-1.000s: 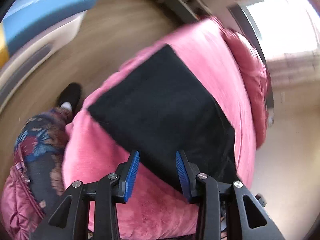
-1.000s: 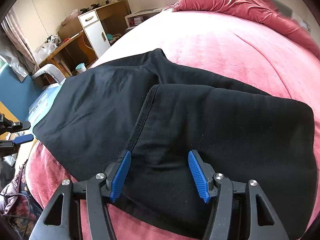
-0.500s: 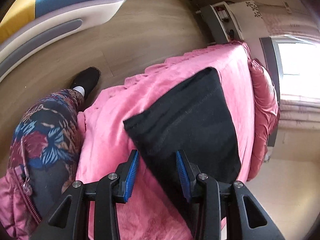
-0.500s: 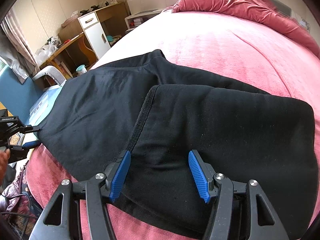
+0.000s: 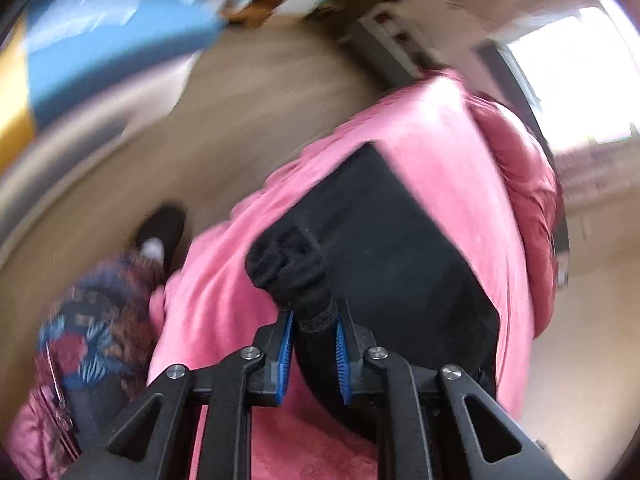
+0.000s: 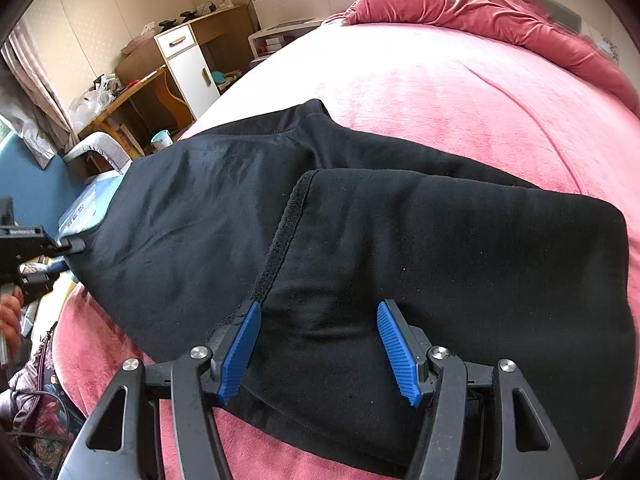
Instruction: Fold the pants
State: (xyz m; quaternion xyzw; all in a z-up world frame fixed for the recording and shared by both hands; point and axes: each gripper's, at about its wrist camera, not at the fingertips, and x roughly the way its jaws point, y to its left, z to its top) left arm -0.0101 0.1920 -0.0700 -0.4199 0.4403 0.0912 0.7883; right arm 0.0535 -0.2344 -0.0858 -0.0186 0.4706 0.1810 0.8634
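Black pants [image 5: 392, 248] lie on the pink bed cover [image 5: 216, 320], a bunched corner pinched in the just-closing left gripper [image 5: 314, 340], while, seen from the right wrist, the right gripper [image 6: 320, 354] stands open over their folded part.

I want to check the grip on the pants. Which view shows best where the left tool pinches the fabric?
The left wrist view: the left tool has just closed, its blue pads squeezing a bunched corner of the black pants. The right wrist view shows that tool only small at the frame's left edge, at the pants' far end.
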